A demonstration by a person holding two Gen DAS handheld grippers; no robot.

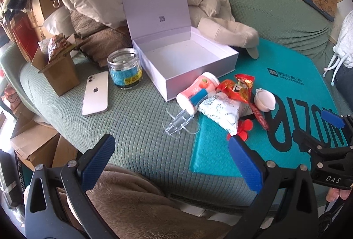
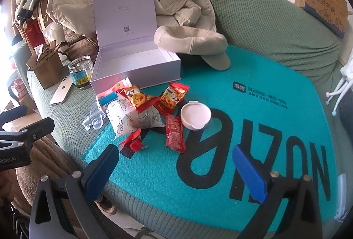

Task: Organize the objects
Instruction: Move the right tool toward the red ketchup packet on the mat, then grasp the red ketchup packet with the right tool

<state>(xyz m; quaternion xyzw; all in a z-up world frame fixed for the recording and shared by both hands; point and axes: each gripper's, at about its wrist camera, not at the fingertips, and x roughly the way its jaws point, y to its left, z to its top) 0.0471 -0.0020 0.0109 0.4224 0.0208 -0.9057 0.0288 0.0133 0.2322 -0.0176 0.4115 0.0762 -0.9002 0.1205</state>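
Note:
An open white box (image 1: 187,64) (image 2: 134,66) with its lid up stands on the green sofa seat. In front of it lies a pile: a pink-white tub (image 1: 196,91), red snack packets (image 2: 174,97) (image 1: 240,86), a white patterned pouch (image 2: 132,119) (image 1: 220,111), a small white round lid (image 2: 195,115) (image 1: 264,100), a red toy (image 2: 132,144) and a clear plastic piece (image 1: 181,124) (image 2: 93,119). My left gripper (image 1: 172,164) is open and empty, near the pile. My right gripper (image 2: 176,172) is open and empty above the teal mat (image 2: 220,172).
A glass jar (image 1: 124,69) and a white phone (image 1: 96,93) lie left of the box. A brown carton (image 1: 59,71) stands further left. A beige cap (image 2: 194,44) and coat (image 2: 176,2) lie behind the box. A brown blanket (image 1: 136,206) is at the near edge.

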